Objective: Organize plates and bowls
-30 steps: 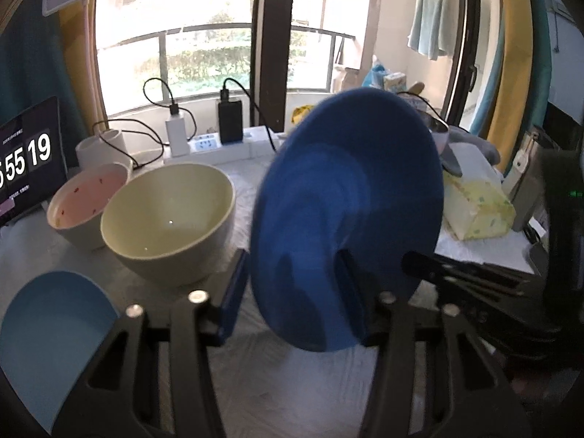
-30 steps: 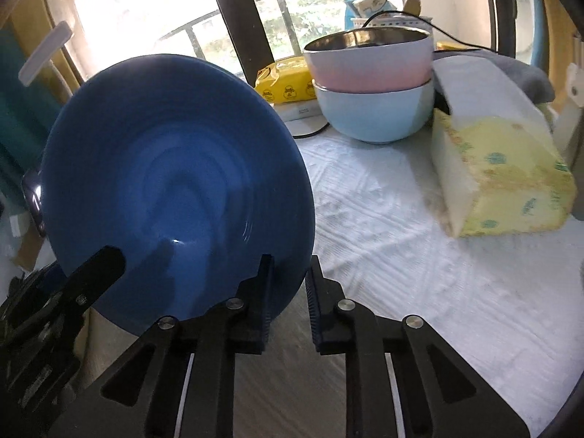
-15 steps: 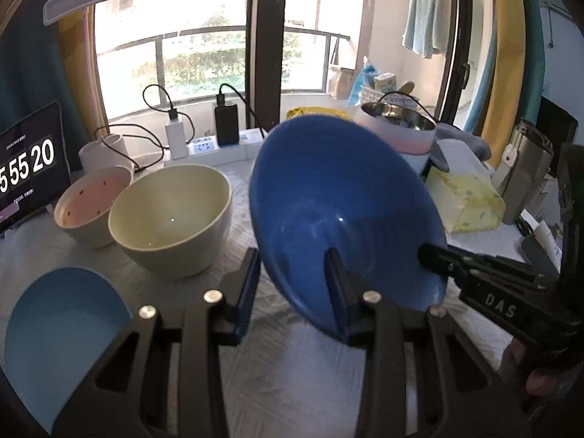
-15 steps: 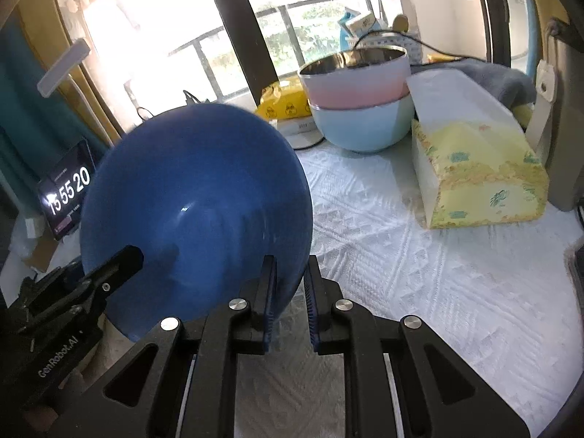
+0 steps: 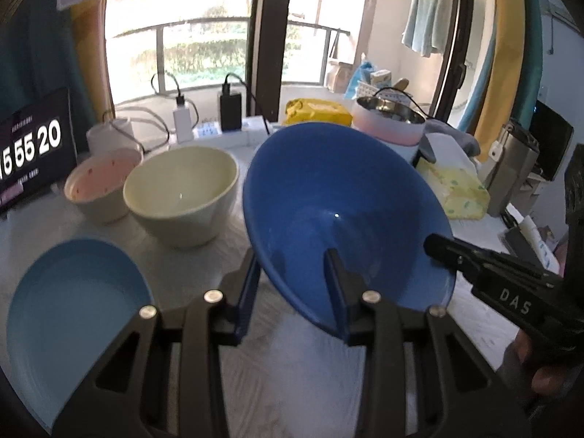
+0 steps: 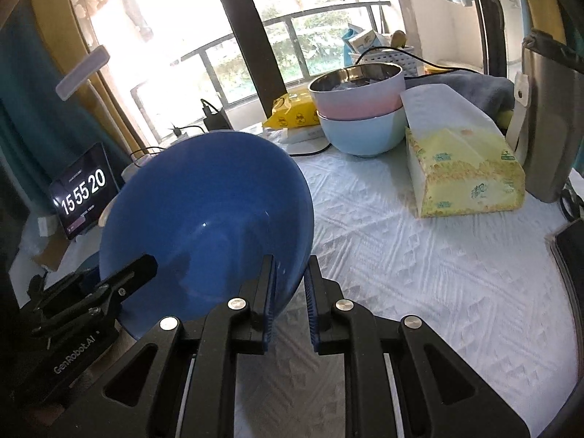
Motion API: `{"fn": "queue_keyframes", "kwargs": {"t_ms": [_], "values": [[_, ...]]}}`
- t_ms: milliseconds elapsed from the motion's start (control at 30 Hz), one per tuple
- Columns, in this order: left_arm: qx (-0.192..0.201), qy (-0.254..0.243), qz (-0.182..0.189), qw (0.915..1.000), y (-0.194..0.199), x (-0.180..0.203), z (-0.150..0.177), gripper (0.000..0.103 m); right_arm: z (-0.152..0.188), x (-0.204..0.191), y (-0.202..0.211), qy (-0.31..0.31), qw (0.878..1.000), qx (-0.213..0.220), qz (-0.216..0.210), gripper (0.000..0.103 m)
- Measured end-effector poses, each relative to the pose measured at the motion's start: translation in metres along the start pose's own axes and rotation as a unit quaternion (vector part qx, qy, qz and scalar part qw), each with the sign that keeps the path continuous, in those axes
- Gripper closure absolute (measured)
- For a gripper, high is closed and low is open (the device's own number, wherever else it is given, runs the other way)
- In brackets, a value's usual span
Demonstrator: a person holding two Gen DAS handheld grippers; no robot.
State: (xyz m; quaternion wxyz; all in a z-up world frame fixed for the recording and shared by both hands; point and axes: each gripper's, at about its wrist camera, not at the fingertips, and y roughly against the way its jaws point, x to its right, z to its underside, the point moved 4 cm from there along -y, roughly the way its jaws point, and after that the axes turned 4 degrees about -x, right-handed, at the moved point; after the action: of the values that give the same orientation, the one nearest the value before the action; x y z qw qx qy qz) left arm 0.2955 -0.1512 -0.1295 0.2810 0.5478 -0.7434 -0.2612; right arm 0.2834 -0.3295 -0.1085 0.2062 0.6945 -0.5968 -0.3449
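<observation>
- I had the right gripper (image 6: 288, 292) jaws clamped on the dark blue bowl (image 6: 208, 215) rim, carrying it tilted above the tabletop (image 6: 419, 255)
- left gripper (image 5: 292, 284) jaws straddled the opposite rim half-wide, probably to steady it; contact unclear

One bowl (image 6: 359, 87) sits nested in another (image 6: 361, 133), left of the tissue pack (image 6: 463, 171) on the table (image 6: 438, 273).
</observation>
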Motion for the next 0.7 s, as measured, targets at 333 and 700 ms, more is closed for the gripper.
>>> {"fn": "queue_keyframes", "kwargs": {"t_ms": [333,700], "values": [[-0.013,0.021,0.009,0.9997,0.022,-0.010,0.017,0.066,0.011,-0.019,0.018,0.008,1.000,0.004,-0.004,0.086],[-0.044,0.044,0.010,0.9980,0.031,-0.024,0.039,0.066,0.025,-0.038,0.025,0.020,1.000,-0.009,-0.010,0.084]]}}
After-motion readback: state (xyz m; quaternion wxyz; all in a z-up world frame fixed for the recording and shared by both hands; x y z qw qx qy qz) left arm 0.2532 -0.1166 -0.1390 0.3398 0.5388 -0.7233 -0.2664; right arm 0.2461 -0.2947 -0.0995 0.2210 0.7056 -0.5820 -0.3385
